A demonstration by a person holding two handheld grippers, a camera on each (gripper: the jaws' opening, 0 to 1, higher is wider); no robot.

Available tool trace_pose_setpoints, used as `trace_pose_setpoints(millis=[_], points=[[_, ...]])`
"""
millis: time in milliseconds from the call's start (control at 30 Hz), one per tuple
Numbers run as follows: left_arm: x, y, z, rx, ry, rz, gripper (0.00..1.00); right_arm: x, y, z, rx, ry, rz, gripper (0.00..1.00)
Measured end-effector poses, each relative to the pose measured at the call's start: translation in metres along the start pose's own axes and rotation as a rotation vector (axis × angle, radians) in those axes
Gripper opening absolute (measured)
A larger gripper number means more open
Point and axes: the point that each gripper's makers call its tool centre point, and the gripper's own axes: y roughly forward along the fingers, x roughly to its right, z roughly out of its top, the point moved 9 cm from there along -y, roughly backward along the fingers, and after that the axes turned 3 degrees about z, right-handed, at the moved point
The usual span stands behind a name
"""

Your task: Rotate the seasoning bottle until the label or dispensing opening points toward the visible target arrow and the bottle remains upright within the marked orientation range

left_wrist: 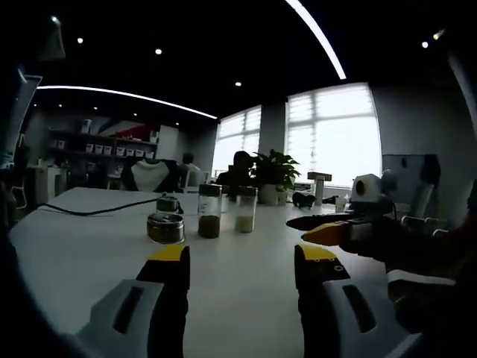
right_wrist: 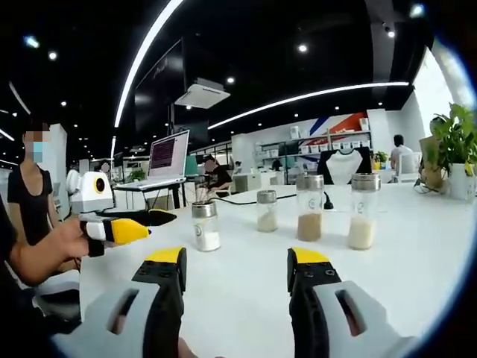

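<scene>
No text readable anywhere. Small label on short seasoning bottle (right_wrist: 205, 226), left of centre in right gripper view, too blurred. Laptop screen (right_wrist: 168, 154), upper left, shows illegible lines.

**Two low cameras looking across one white table**

Each camera sits just above the white table (left_wrist: 89, 253), looking forward between its own two jaws. The left gripper view faces the windows (left_wrist: 332, 134). The right gripper view faces the shelves (right_wrist: 320, 149). Both share the table and some jars (right_wrist: 309, 207).

A laptop (right_wrist: 168, 158), a potted plant (left_wrist: 274, 173) and a black cable (left_wrist: 97, 209).
</scene>
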Motion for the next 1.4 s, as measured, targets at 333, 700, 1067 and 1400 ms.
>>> trace_pose_setpoints(millis=[333,700,1067,1400], points=[[0.000,-0.009,-0.003,-0.019,-0.023,0.035,0.79,0.005,0.023,0.009,-0.017,-0.051,0.026,0.58],[-0.005,-0.017,-0.009,-0.024,-0.042,0.066,0.85,0.011,0.057,0.014,-0.050,-0.159,0.044,0.58],[-0.003,-0.019,-0.009,-0.007,-0.058,0.044,0.93,0.028,0.096,0.017,-0.041,-0.198,0.035,0.54],[-0.008,-0.022,-0.011,-0.062,0.050,0.111,0.99,0.043,0.122,0.016,-0.035,-0.180,0.022,0.51]])
